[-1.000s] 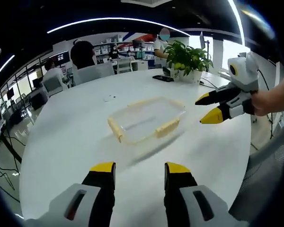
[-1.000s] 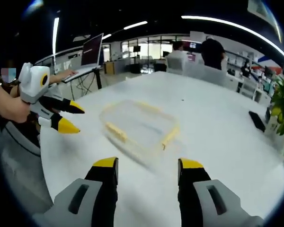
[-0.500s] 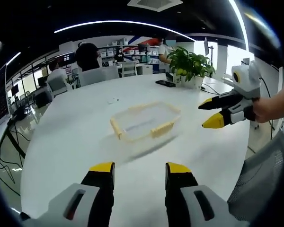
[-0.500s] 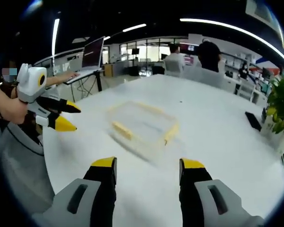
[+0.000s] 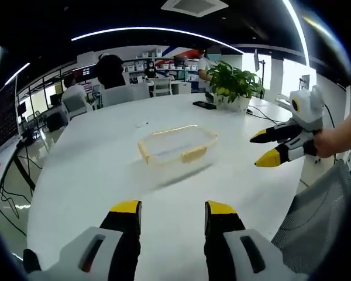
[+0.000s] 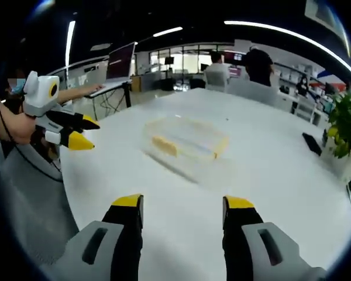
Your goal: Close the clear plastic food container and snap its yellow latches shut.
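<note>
A clear plastic food container (image 5: pixel 176 144) with yellow latches sits on the white round table (image 5: pixel 93 175), its lid lying flat on top. In the right gripper view the same container (image 6: pixel 188 140) lies mid-table. My left gripper (image 5: pixel 172 211) is open, well short of the container, with nothing between its yellow tips. My right gripper (image 6: pixel 184 205) is also open and empty, also at a distance. The right gripper (image 5: pixel 270 147) appears at the right of the left gripper view, held by a hand; the left gripper (image 6: pixel 76 132) appears at the left of the right gripper view.
A potted plant (image 5: pixel 234 82) and a dark phone (image 5: pixel 203 105) stand at the table's far side. A small white item (image 5: pixel 141 124) lies beyond the container. People sit at desks behind. A grey chair (image 5: pixel 322 216) stands by the table's edge.
Both grippers have drawn back from the container, which now looks smaller and farther in both views. The container itself stays put on the table.
</note>
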A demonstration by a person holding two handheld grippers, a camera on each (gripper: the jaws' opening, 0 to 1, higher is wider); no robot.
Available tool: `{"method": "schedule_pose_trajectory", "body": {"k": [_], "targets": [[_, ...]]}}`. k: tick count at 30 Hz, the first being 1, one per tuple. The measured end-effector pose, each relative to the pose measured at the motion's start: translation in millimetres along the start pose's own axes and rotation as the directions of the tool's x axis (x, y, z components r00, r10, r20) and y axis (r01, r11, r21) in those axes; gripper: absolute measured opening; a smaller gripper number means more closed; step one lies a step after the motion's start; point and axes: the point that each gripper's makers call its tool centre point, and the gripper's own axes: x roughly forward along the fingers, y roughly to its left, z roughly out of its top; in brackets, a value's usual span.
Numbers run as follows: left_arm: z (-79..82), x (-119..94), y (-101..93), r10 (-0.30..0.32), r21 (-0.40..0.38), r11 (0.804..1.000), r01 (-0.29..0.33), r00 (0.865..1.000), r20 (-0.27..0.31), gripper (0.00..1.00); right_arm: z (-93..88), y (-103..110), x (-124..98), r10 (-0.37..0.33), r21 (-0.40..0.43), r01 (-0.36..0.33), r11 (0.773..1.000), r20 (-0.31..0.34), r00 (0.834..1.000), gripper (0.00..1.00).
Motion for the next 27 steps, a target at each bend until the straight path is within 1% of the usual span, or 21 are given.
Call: {"method": "schedule_pose_trajectory", "body": {"k": [5,8,13,17,21,27], "targets": [[-0.6,-8,-3.3,0.005,-0.009,1.0,-0.005,1.0,0.02,0.37,4.3,-3,-9,-0.031,0.014,0.03,0.999,0.025,0.999,0.52],[-3.9,-14,-8.1,0.003,-0.031,1.0,-0.002,0.999,0.041,0.37,10.4,-3,-15,-0.051,0.031,0.05,0.998,0.054,0.997,0.53],[-8.4,-23,-10.4,0.01,-0.048,0.999,-0.007,0.998,0.065,0.37,12.3,-2,-20,-0.072,0.05,0.069,0.996,0.074,0.995,0.53],[-14.2,-28,-6.4,0.03,-0.052,0.998,-0.027,0.998,0.058,0.37,11.5,-1,-23,-0.088,0.062,0.082,0.995,0.086,0.992,0.56],[-9.1,-30,-2.5,0.049,-0.063,0.997,-0.044,0.996,0.08,0.38,9.8,2,-24,-0.088,0.067,0.082,0.994,0.088,0.992,0.58],[-10.5,-29,-6.2,0.042,-0.048,0.998,-0.039,0.996,0.075,0.38,10.4,2,-24,-0.089,0.064,0.083,0.995,0.092,0.992,0.6]]}}
